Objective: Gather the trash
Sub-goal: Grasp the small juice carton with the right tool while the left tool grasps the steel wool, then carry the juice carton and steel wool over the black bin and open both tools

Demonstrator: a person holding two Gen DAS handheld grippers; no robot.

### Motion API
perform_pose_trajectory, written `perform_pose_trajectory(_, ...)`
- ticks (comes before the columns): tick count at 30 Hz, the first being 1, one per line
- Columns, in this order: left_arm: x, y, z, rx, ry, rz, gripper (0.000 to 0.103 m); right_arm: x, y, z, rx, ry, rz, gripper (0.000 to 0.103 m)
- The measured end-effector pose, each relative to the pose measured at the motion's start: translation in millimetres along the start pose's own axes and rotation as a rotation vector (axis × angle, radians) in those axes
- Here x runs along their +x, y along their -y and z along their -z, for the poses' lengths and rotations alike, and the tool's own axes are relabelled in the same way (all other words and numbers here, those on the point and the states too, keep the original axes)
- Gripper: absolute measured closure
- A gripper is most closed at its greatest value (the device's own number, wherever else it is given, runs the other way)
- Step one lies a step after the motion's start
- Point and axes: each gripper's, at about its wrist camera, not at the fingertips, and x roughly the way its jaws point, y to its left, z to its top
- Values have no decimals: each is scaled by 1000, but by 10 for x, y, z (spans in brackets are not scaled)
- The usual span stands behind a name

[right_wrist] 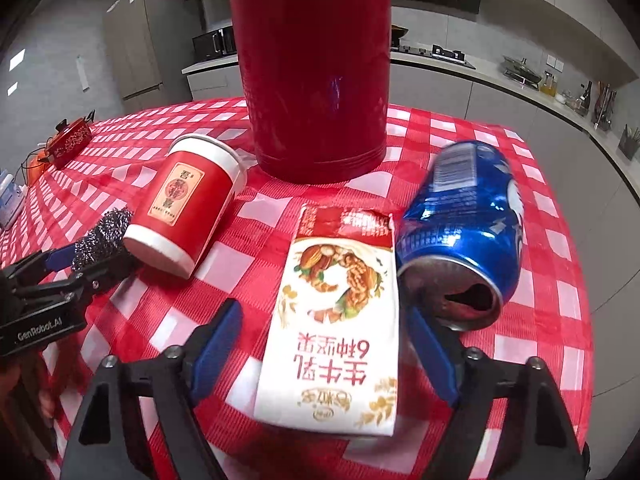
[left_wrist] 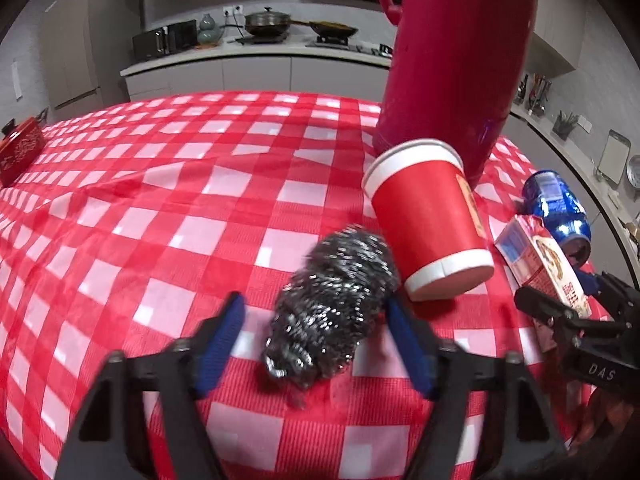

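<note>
A steel wool scourer [left_wrist: 332, 308] lies on the red checked tablecloth [left_wrist: 160, 208] between the blue pads of my left gripper [left_wrist: 315, 302]. The right pad sits at its edge and a gap shows at the left pad, so the gripper is open. A white and red milk carton [right_wrist: 340, 320] lies flat between the fingers of my right gripper [right_wrist: 326, 314], which is open with a gap on its left side. A red paper cup [right_wrist: 188, 208] lies on its side between the scourer [right_wrist: 108, 232] and the carton. A dented blue can [right_wrist: 468, 232] lies right of the carton.
A tall red thermos jug [right_wrist: 316, 80] stands just behind the cup and the can. A red patterned box [left_wrist: 20, 152] sits at the table's far left. The table's right edge runs close past the can. Kitchen counters with pans line the background.
</note>
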Motion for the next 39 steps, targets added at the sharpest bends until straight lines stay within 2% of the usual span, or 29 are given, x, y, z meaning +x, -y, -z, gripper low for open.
perform_pose_trajectory(1,-2,1,6,2,0,-6,58,14,11,-3,8,-6,-7,38)
perform_pose_trajectory(2,-17,-5,16,-1,3,3,61,31,11,-6,13,-10,-7,48)
perform_pose_trajectory(7,-165,-33,108,-25,37,12,63,-18,44,27,25,5,-23,49)
perform_pose_trajectory(22,-439,177,348,-30,42,9,63,-415,4,126,-21,66,-91,50)
perform_pose_trajectory(29,-646,516,412,4,68,28,63,-738,178,256,-18,108,-82,50)
perform_pose_trajectory(39,-859,1233,516,72,95,73,63,-1221,794,584,32,138,-29,50)
